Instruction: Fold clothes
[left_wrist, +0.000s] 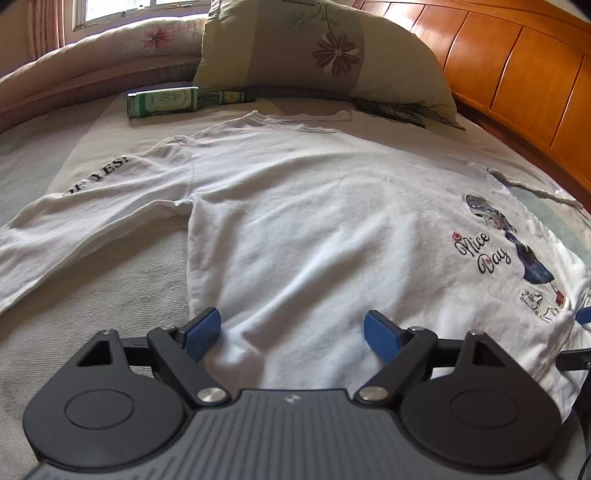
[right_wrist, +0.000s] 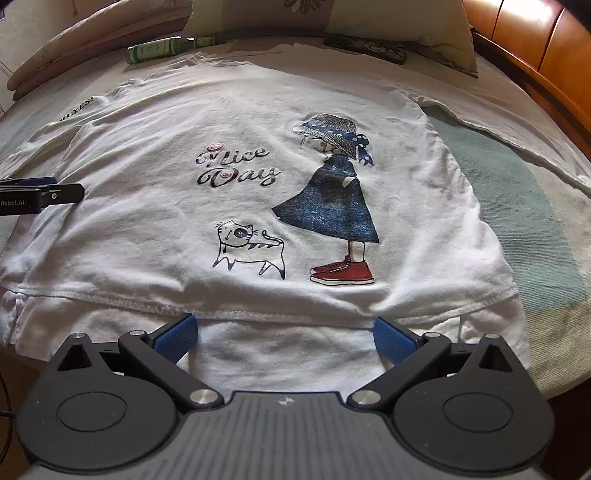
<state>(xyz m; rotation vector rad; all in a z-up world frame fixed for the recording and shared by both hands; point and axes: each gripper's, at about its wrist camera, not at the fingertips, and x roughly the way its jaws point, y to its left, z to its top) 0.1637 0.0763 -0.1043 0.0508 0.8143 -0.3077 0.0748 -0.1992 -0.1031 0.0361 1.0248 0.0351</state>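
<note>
A white long-sleeved T-shirt (right_wrist: 258, 118) lies flat, front up, on the bed, with a "Nice Day" girl-and-cat print (right_wrist: 295, 195). It also fills the left wrist view (left_wrist: 314, 221), its left sleeve (left_wrist: 92, 206) stretched out to the side. My left gripper (left_wrist: 291, 332) is open, its blue pads over the shirt's lower left side near the hem; it also shows in the right wrist view (right_wrist: 40, 194). My right gripper (right_wrist: 284, 332) is open over the shirt's bottom hem, in the middle, and holds nothing.
A green glass bottle (left_wrist: 173, 100) lies on the bed beyond the shirt's collar. A flowered pillow (left_wrist: 317, 48) and a dark remote (right_wrist: 365, 48) lie by the wooden headboard (left_wrist: 517, 74). A rolled quilt (left_wrist: 74, 62) lies at the far left. The bed edge (right_wrist: 554, 376) is at my right.
</note>
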